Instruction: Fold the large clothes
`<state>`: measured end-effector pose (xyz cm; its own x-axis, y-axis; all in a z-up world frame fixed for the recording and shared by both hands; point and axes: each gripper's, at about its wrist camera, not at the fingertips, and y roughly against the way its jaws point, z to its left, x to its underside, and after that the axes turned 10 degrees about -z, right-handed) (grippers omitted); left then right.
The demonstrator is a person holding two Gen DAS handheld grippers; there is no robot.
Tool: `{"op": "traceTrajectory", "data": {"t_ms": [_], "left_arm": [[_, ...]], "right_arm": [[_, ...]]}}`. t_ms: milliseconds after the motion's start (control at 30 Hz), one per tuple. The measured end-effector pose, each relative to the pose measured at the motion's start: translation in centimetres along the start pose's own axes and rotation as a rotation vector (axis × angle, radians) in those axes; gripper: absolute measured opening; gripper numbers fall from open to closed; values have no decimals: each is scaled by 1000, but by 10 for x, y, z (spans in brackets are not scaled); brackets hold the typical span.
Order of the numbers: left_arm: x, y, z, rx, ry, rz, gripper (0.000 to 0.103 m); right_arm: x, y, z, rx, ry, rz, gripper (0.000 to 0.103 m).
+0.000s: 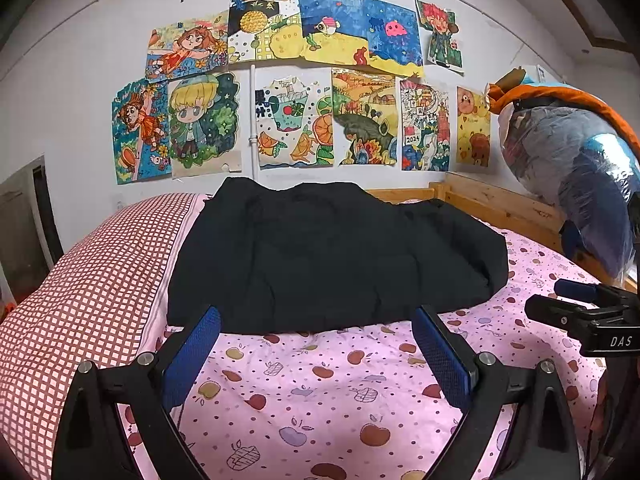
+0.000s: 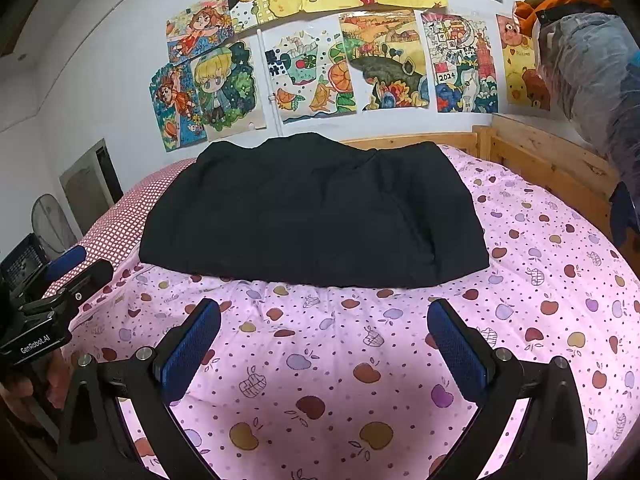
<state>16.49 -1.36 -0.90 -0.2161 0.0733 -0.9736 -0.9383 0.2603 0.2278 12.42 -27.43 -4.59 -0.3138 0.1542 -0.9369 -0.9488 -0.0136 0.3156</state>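
A large black garment lies folded into a broad rectangle on the pink apple-print bed cover; it also shows in the right wrist view. My left gripper is open and empty, hovering just in front of the garment's near edge. My right gripper is open and empty, a little short of the near edge over the pink cover. Each gripper shows at the edge of the other's view: the right one, the left one.
A red-checked pillow lies left of the garment. A wooden bed frame runs along the back and right. A plastic-wrapped bundle hangs at right. Children's drawings cover the wall behind.
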Motion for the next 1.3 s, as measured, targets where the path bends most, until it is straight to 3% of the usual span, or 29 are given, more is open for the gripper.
{"op": "traceTrajectory", "data": {"t_ms": [1300], "left_arm": [[2, -1, -1, -8, 1, 8, 97]], "right_arm": [[-1, -1, 2, -8, 20, 4, 102]]}}
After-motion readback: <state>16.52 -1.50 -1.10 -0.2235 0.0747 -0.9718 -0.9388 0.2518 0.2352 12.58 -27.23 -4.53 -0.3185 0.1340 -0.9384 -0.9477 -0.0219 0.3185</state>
